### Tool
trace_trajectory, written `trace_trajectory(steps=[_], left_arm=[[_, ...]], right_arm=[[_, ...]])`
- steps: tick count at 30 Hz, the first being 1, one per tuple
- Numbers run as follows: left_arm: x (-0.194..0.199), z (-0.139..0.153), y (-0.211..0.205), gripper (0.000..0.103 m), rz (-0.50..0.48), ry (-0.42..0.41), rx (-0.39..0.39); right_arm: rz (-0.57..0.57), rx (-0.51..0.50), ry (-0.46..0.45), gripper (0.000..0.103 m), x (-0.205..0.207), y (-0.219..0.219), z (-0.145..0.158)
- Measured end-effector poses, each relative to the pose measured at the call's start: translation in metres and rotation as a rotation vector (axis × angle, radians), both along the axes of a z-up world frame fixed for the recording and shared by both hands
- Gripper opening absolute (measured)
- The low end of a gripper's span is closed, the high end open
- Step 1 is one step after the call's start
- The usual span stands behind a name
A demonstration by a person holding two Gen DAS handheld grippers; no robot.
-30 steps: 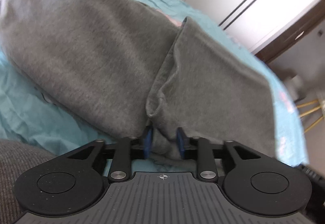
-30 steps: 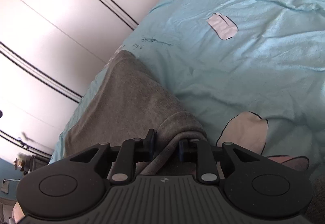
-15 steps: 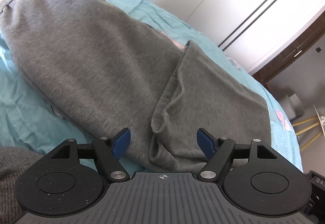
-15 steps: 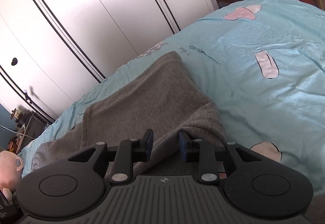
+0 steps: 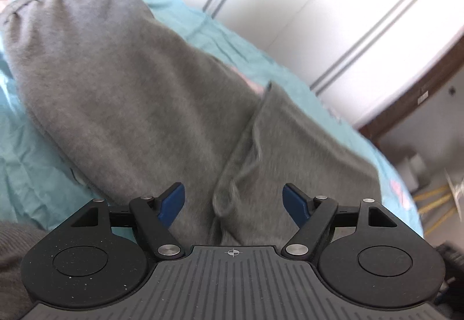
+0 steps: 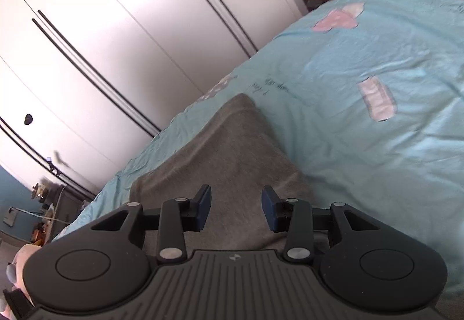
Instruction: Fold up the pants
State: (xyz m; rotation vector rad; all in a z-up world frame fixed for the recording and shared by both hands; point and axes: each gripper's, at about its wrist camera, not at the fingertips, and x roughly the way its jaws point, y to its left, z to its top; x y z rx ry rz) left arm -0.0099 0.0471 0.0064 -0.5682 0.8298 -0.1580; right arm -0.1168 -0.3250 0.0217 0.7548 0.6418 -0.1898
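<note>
The grey pants (image 5: 139, 105) are lying on the bed (image 6: 377, 163), on its light blue sheet. From my left camera I can see the gathered waistband up at the far left, and the fabric runs down toward me. A folded-over part (image 5: 304, 152) sits on top at the right, its edge making a ridge down the middle that ends in a little rounded bump of cloth right ahead of the tool. That view is a bit blurry, so finer detail is lost.

My left tongs (image 5: 233, 201) are spread wide, blue pads (image 5: 174, 199) well apart, holding nothing; the pants just lie beneath and between them. From this angle I can't tell if the pads touch the cloth.

My right tongs (image 6: 236, 208) are released too, though the gap is narrower. They sit over the folded corner of the pants (image 6: 232, 157), which comes to a point further out on the sheet.

The sheet has pink patches (image 6: 377, 101) and some dark scribbly writing (image 6: 272, 86) near that corner. Beyond the bed there's a white wardrobe (image 6: 116, 38) with dark lines between its doors. Something with yellow legs (image 5: 435, 204) stands off the bed at the right edge of my left view.
</note>
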Motion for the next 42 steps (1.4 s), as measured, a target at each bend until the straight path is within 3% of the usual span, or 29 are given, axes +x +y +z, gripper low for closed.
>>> trace_trajectory(steps=[2,3,4,6,9,11,12,13,17,21,24,26,28,31,36,39,42], left_arm=[[0.001,0.003,0.006,0.081,0.042,-0.027,-0.008],[0.003,0.003,0.010,0.082,0.056,-0.036,-0.018],[0.008,0.003,0.012,0.082,0.062,-0.039,-0.026],[0.020,0.002,0.010,0.081,0.034,-0.032,-0.034],[0.038,-0.001,-0.007,0.075,-0.076,-0.011,0.021],[0.045,-0.005,-0.019,0.063,-0.128,0.022,0.061],[0.049,-0.009,-0.023,0.045,-0.151,0.054,0.067],[0.053,-0.013,-0.025,0.033,-0.163,0.089,0.067],[0.059,-0.022,-0.022,0.022,-0.134,0.166,0.069],[0.051,-0.019,-0.015,0.014,-0.096,0.143,0.063],[0.044,-0.014,0.003,0.013,0.012,0.135,0.050],[0.039,-0.014,0.023,0.023,0.107,0.128,-0.032],[0.034,-0.017,0.048,0.062,0.191,0.135,-0.153],[0.023,-0.017,0.085,0.076,0.291,0.117,-0.302],[0.007,-0.017,0.155,0.083,0.379,0.014,-0.449],[-0.006,-0.031,0.196,0.083,0.488,-0.020,-0.464],[-0.015,-0.055,0.228,0.084,0.570,-0.007,-0.664]], right_arm=[[0.027,0.017,0.079,0.039,0.013,0.001,-0.019],[0.027,0.012,0.184,0.038,0.017,0.003,-0.034],[0.022,0.014,0.258,0.029,0.019,0.002,-0.047],[0.008,0.039,0.218,0.029,0.013,-0.001,-0.048],[0.029,0.097,0.169,0.051,0.010,-0.002,-0.049],[0.046,0.078,0.166,0.055,0.012,0.001,-0.049],[0.050,0.069,0.163,0.057,0.012,0.003,-0.049],[0.056,0.062,0.160,0.061,0.013,0.005,-0.049],[0.093,0.039,0.142,0.076,0.019,0.008,-0.046],[0.108,0.031,0.133,0.083,0.023,0.010,-0.046],[0.104,0.044,0.122,0.084,0.021,0.007,-0.047],[0.097,0.061,0.113,0.084,0.017,0.005,-0.049],[0.094,0.078,0.105,0.085,0.018,0.003,-0.050],[0.094,0.095,0.095,0.089,0.017,0.002,-0.050],[0.099,0.094,0.090,0.090,0.018,0.003,-0.051],[0.096,0.100,0.085,0.091,0.017,0.003,-0.051],[0.103,0.093,0.084,0.095,0.019,0.004,-0.051]])
